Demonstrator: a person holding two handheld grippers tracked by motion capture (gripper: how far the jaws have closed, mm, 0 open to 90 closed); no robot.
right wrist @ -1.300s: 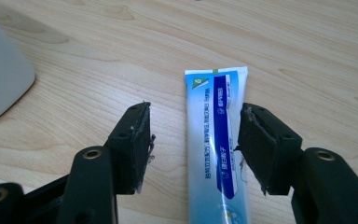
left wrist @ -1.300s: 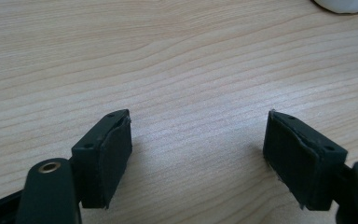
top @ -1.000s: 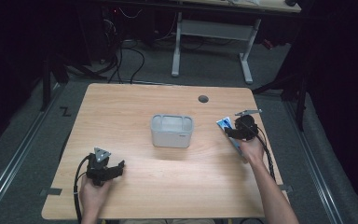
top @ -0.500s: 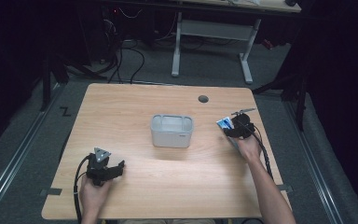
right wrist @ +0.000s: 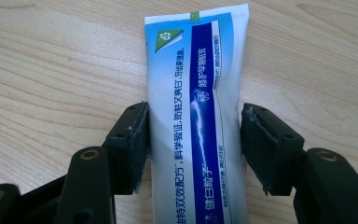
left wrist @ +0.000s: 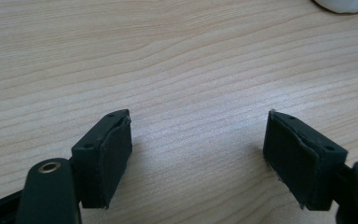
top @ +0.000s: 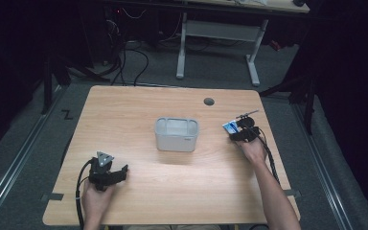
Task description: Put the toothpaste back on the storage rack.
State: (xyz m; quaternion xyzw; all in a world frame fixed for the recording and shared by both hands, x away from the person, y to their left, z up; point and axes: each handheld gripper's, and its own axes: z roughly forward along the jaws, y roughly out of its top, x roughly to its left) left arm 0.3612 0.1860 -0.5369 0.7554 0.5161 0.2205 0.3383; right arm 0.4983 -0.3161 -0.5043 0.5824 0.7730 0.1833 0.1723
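High view: the wooden table (top: 172, 103) carried a pale rectangular tub (top: 176, 134) near its middle. The left gripper (top: 122, 171) lay low at the near left corner, held in the person's left hand (top: 95, 199), well apart from the tub. The right gripper (top: 235, 132) sat toward the right edge, just right of the tub, with a blue and white toothpaste tube (top: 230, 127) at its tip. The tube was too small here to judge its heading precisely.

Left gripper view: the left gripper (left wrist: 198, 154) stood spread wide, released, with bare table (left wrist: 177, 56) between its jaws. A white rim of the tub (left wrist: 349, 4) showed at the top right corner.

Right gripper view: the toothpaste tube (right wrist: 196, 116) lay flat on the table (right wrist: 51, 60), its long axis running straight away from the camera, the flat crimped end pointing away. The right gripper (right wrist: 193, 144) straddled it, one jaw on each side; the left jaw looked to touch the tube's edge, the right jaw stood just off it. I could not tell whether the tube was firmly grasped.
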